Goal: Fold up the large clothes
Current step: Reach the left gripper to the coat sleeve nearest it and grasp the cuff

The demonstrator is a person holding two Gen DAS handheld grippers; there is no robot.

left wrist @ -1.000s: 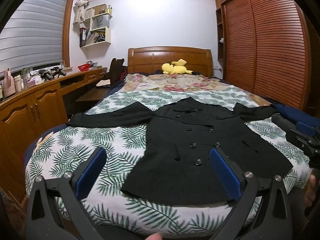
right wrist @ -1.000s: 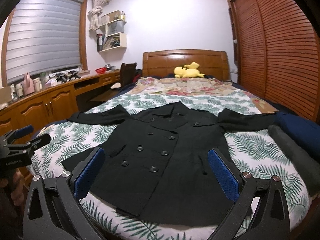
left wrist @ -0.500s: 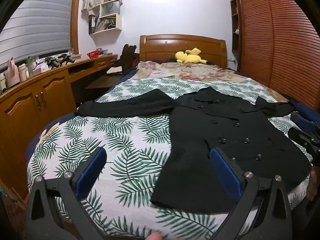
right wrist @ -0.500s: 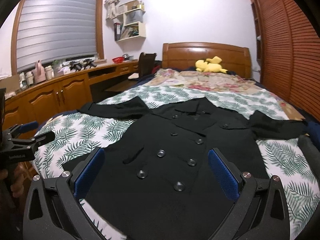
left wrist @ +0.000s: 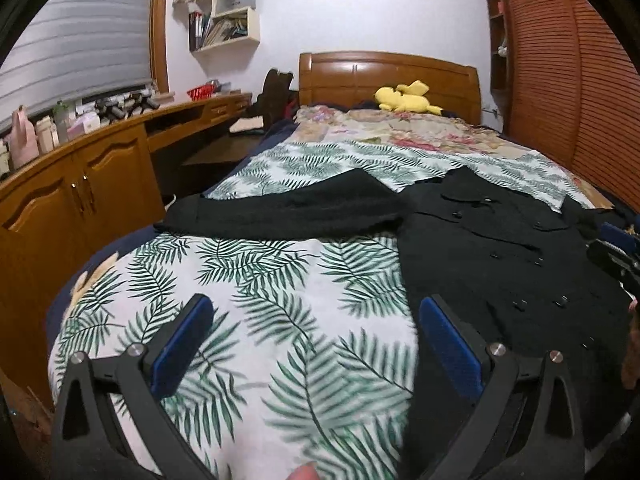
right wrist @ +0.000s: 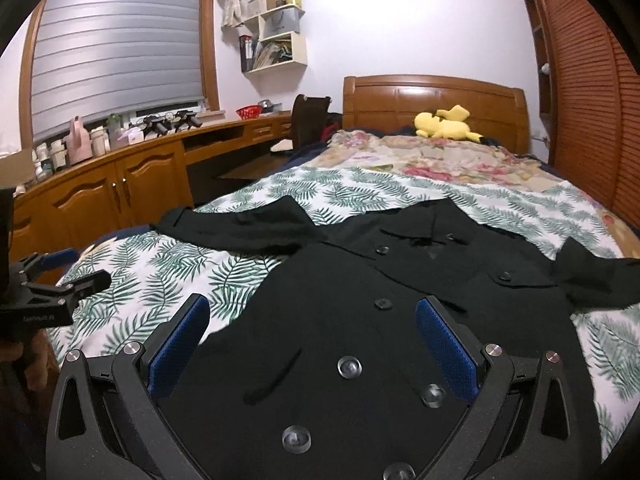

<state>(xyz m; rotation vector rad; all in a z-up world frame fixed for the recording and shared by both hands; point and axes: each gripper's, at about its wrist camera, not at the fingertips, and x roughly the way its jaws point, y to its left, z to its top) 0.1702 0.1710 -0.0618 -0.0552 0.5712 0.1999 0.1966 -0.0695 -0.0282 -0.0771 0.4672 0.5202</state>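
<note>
A black coat (right wrist: 400, 288) lies spread flat, sleeves out, on the leaf-print bed (left wrist: 256, 280). Both the left hand-held gripper (left wrist: 316, 320) and right hand-held gripper (right wrist: 312, 320) hover wide apart, empty; a wooden surface (right wrist: 132, 148) lines the window wall

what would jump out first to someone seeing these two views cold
A black double-breasted coat lies spread flat, buttons up, on the palm-leaf bedspread, one sleeve stretched toward the wooden cabinets. The right gripper hangs open over the coat's front; the left gripper hangs open over bare bedspread beside the coat's edge. A yellow plush toy sits at the wooden headboard.
</note>
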